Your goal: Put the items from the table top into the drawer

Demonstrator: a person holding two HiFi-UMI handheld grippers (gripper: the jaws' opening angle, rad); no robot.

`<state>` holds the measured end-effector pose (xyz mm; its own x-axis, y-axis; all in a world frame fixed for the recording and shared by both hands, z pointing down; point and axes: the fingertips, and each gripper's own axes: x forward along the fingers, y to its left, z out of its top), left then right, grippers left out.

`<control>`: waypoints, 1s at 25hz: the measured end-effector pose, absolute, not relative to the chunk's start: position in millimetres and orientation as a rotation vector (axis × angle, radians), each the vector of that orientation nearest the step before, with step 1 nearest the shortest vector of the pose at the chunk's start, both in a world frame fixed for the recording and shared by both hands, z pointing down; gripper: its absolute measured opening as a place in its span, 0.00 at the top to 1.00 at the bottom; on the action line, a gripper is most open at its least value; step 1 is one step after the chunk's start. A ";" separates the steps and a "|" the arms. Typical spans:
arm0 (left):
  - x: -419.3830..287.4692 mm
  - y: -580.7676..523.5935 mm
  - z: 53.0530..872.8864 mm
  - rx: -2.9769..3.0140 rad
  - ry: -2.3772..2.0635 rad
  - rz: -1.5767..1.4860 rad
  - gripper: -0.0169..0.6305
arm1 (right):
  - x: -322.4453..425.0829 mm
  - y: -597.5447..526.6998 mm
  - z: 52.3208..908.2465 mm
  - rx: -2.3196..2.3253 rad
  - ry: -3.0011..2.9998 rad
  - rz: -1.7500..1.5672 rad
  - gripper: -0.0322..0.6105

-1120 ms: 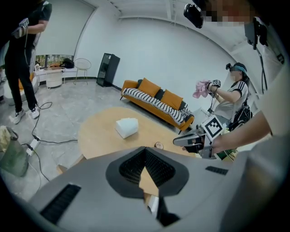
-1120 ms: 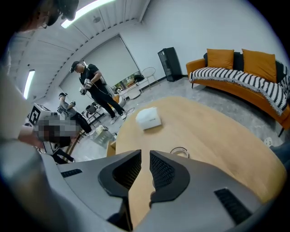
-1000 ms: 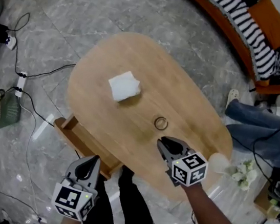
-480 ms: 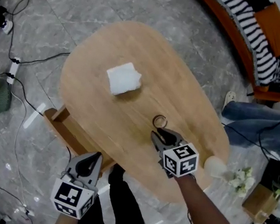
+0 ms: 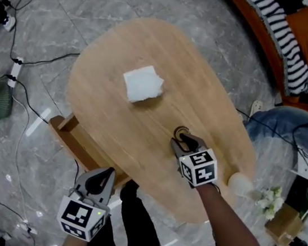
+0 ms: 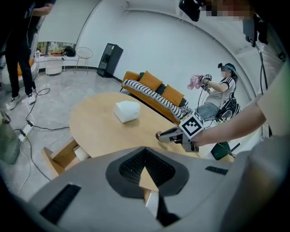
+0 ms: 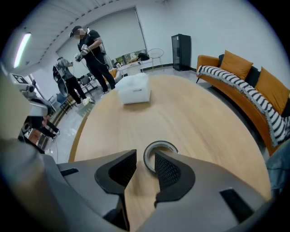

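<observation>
A small metal ring (image 5: 181, 133) (image 7: 159, 151) lies flat on the oval wooden table (image 5: 114, 125). My right gripper (image 5: 182, 142) (image 7: 144, 164) points steeply down at it. Its jaws have just been opening and stand a little apart, with the ring's near rim between the fingertips and no pad pressing on it. A white box (image 5: 142, 84) (image 6: 127, 110) (image 7: 134, 89) sits farther back on the table. The drawer (image 5: 71, 138) (image 6: 62, 156) stands open under the table's left edge. My left gripper (image 5: 99, 183) (image 6: 146, 159) hangs shut and empty off the table's near edge, beside the drawer.
An orange sofa (image 5: 291, 36) with a striped blanket lines the far right. Cables and a power strip (image 5: 16, 66) trail over the floor at left. A seated person's legs (image 5: 300, 134) are close to the table's right side. People stand beyond the table (image 7: 93, 50).
My right gripper has sunk and moved forward onto the ring, and its jaws have parted. The left gripper has stayed near the drawer.
</observation>
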<state>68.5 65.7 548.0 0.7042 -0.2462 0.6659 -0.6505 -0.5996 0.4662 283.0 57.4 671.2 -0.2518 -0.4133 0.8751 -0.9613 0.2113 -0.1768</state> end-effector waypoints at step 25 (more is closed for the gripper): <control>36.7 76.1 559.2 2.136 -0.660 0.693 0.97 | 251.1 73.8 665.9 1.288 -1.712 0.941 0.85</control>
